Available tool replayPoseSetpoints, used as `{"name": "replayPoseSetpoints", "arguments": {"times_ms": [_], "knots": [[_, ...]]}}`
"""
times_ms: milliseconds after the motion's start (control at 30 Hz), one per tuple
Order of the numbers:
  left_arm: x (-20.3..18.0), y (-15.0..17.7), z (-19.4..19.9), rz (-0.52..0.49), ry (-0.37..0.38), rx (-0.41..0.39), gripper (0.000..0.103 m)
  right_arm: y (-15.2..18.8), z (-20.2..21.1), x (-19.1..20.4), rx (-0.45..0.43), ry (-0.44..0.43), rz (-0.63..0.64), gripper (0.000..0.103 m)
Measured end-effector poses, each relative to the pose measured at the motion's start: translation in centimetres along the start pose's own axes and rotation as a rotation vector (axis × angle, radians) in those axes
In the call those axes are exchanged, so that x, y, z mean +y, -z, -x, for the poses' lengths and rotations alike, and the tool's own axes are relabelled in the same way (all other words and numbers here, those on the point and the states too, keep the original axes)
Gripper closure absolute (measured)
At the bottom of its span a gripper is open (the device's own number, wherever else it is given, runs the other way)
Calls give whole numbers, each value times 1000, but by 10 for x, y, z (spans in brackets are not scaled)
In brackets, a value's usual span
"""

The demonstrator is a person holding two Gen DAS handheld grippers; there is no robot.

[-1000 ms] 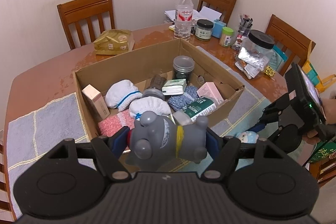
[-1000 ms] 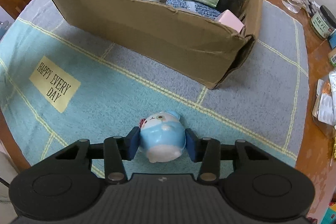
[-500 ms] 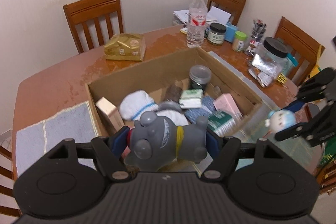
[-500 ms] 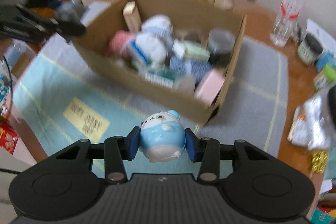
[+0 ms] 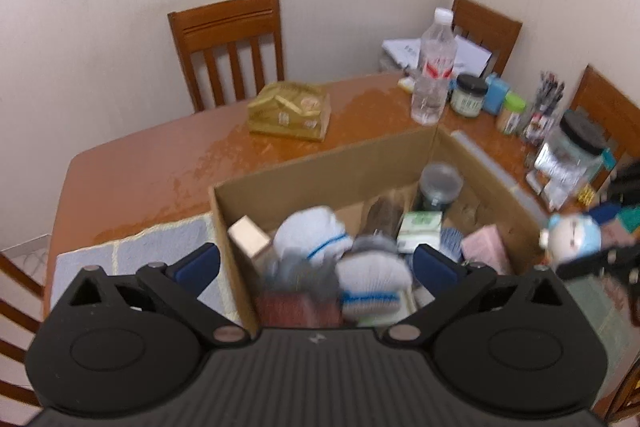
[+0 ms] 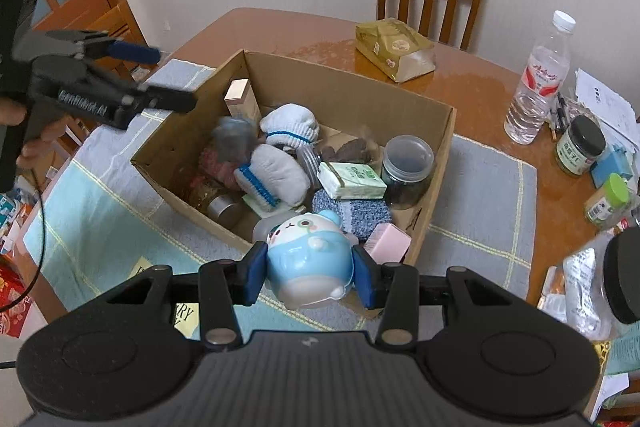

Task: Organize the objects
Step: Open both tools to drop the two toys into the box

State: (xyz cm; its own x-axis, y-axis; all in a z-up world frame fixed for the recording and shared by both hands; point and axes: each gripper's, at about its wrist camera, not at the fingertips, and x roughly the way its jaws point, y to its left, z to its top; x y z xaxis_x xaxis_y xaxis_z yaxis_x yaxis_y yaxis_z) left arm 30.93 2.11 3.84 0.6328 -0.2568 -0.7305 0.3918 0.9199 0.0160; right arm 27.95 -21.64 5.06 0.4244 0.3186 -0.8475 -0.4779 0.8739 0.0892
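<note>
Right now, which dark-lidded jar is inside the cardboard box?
The clear plastic jar with dark contents, upright in the cardboard box; the green-labelled black-lidded jar stands on the wooden table.

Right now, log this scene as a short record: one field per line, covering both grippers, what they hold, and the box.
left gripper: open, nothing between its fingers, over the box
right gripper: shut on blue bear toy, held above the box's near edge
cardboard box: open top, on the placemat
grey toy: blurred, in the box among the white socks
other box contents: dark jar, green packet, pink box
outside box: water bottle, gold bag
</note>
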Motion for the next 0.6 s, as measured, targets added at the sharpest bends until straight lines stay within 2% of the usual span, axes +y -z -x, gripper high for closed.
{"name": "replayPoseSetpoints", "arguments": {"times_ms": [233, 400, 433, 467, 533, 600], "knots": [[-7, 31, 15, -5, -47, -10, 1, -19, -11, -3, -9, 13, 16, 53], [-7, 40, 23, 7, -89, -11, 1, -41, -17, -9, -30, 38, 11, 53], [-6, 42, 24, 9, -95, -12, 1, -45, -19, -10, -33, 49, 9, 48], [-6, 43, 25, 12, -98, -12, 1, -48, -20, -11, -35, 61, 3, 30], [-5, 45, 26, 21, -101, -13, 1, -53, -23, -13, -39, 89, -24, 7], [-4, 47, 27, 38, -106, -15, 1, -53, -21, -14, -64, 89, -40, 2]]}}
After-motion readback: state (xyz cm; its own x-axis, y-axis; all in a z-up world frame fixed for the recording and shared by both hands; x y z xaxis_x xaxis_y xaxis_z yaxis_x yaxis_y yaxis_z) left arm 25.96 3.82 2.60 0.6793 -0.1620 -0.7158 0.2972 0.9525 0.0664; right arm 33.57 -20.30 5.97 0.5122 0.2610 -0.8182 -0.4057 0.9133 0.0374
